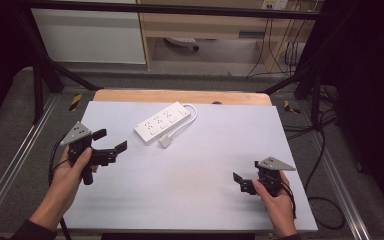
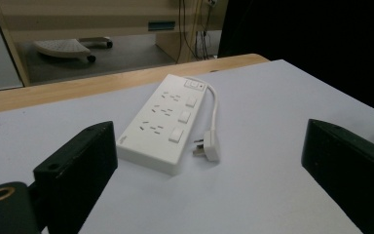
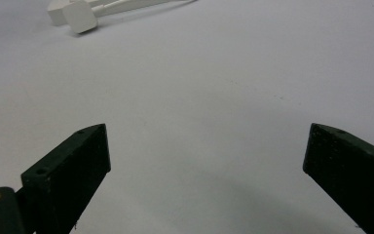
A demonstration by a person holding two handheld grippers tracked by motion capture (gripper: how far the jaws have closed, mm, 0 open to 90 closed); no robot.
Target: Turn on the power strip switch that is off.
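L gripper (image 1: 111, 140) sits at the table's (image 1: 190, 200) left edge, held in the left hand (image 1: 72, 167), jaws wide apart w/ nothing between, aimed at the white power strip (image 1: 161, 122). Strip lies flat, center-rear of the table, its plug (image 1: 165, 142) lying just beside it at the near side, cable looped back. R gripper (image 1: 247, 175) hovers near the front right, well apart from strip, jaws also spread, empty.

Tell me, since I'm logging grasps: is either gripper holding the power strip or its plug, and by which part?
Nothing is held. The left gripper and right gripper are both open, apart from the power strip and plug.
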